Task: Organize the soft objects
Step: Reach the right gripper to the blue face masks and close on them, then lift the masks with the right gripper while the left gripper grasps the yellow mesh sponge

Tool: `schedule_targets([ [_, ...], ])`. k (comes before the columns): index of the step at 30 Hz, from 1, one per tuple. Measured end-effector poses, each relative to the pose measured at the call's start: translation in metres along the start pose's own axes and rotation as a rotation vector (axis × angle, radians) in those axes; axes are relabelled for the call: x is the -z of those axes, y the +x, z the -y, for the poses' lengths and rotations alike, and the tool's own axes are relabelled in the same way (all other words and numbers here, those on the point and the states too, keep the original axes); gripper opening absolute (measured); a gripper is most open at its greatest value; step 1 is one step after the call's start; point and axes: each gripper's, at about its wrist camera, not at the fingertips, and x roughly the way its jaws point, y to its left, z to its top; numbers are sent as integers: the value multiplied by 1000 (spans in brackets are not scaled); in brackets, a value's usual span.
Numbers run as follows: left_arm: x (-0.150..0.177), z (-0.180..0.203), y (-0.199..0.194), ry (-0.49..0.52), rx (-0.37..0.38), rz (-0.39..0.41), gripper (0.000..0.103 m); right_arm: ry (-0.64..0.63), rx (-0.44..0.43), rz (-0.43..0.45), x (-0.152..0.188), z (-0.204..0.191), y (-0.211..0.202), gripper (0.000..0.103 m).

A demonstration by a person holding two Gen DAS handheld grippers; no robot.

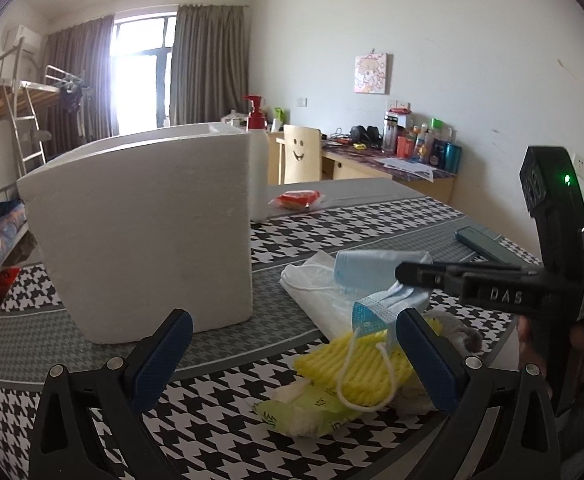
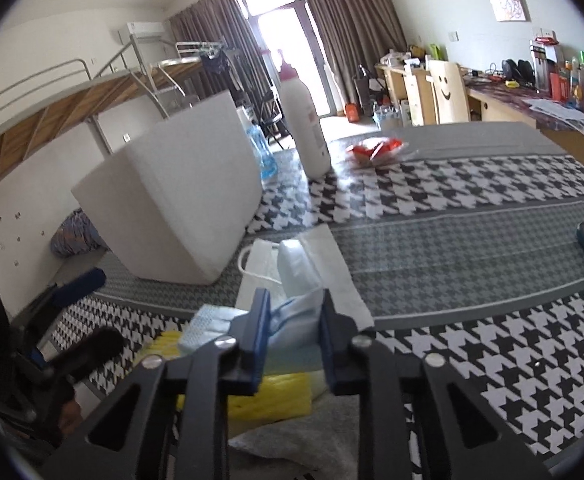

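My right gripper [image 2: 295,334] pinches a blue face mask [image 2: 296,316] above the soft pile, right of the foam box [image 1: 143,232]. My left gripper [image 1: 292,360] gapes wide, holding nothing.

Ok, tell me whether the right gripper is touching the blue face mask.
Touching. The right wrist view shows the right gripper with both blue pads pressed against the bunched blue face mask; the left wrist view shows it hanging from that gripper.

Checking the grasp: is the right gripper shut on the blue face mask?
Shut on it. In the right wrist view, the right gripper has the blue face mask bunched between both blue pads, lifted above the yellow sponge.
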Motion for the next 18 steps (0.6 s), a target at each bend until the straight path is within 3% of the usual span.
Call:
schedule_targets([
  [18, 9, 5, -7, 31, 59, -19, 102, 16, -13, 99, -19, -2, -36, 15],
])
